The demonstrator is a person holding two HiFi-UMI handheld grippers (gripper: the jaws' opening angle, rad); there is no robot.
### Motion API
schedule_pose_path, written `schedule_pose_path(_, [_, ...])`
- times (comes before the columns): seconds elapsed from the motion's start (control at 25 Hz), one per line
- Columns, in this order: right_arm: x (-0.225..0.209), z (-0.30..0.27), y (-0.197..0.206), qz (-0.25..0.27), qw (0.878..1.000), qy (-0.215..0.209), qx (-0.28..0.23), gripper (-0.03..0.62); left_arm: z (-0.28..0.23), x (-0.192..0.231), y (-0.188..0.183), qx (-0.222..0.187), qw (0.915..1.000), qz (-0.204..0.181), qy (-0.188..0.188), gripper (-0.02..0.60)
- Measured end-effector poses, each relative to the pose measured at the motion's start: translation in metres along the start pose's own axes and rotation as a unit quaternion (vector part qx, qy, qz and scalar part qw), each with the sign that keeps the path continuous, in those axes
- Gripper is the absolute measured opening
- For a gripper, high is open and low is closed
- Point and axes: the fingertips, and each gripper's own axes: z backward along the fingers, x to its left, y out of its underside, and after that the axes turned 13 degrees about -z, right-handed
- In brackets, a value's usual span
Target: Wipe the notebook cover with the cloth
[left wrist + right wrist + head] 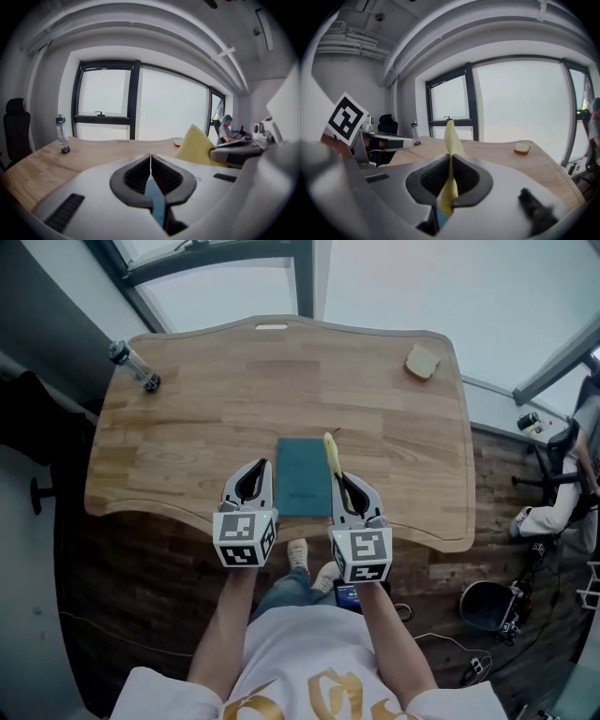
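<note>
Notebook point(303, 476) lies just left of the right gripper point(345, 486) jaws, long axis parallel; they pinch the cloth point(331, 454). The left gripper point(251, 480) jaws are closed and empty.

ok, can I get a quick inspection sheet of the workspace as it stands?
Surface: wooden table, curved front edge.
Job's things: notebook closed, flat, near the front edge; cloth upright over its right edge, not spread on the cover.
Clutter: bottle upright, far left; small tan block, far right corner.
Grippers: left gripper jaws together, nothing between; right gripper shut on the cloth.
Cables: loose cables on the floor by a bin.
Surroundings: windows, office chair, seated person at right.
</note>
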Motion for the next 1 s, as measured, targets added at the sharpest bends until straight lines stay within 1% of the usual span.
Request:
schedule_pose_path(0.2, [0.002, 0.024, -0.01, 0.011, 1.0, -0.011, -0.023, 0.037, 0.022, -0.017, -0.023, -0.032, 0.9995, -0.004, -0.005, 0.018])
schedule_pose_path(0.44, [0.004, 0.042, -0.022, 0.025, 0.999, -0.026, -0.037, 0.037, 0.039, -0.027, -0.033, -0.046, 0.9988, 0.002, -0.017, 0.018])
schedule_pose_path(0.56, [0.004, 0.047, -0.027, 0.015, 0.999, -0.033, -0.04, 0.037, 0.045, -0.029, -0.037, -0.051, 0.9985, -0.001, -0.021, 0.018])
schedule_pose_path(0.72, [-0.002, 0.05, -0.027, -0.011, 0.998, -0.037, -0.044, 0.037, 0.05, -0.027, -0.039, -0.052, 0.9983, -0.006, -0.026, 0.018])
schedule_pose_path(1.0, [0.001, 0.052, -0.027, -0.027, 0.997, -0.049, -0.046, 0.037, 0.057, -0.025, -0.04, -0.055, 0.9982, -0.011, -0.024, 0.018])
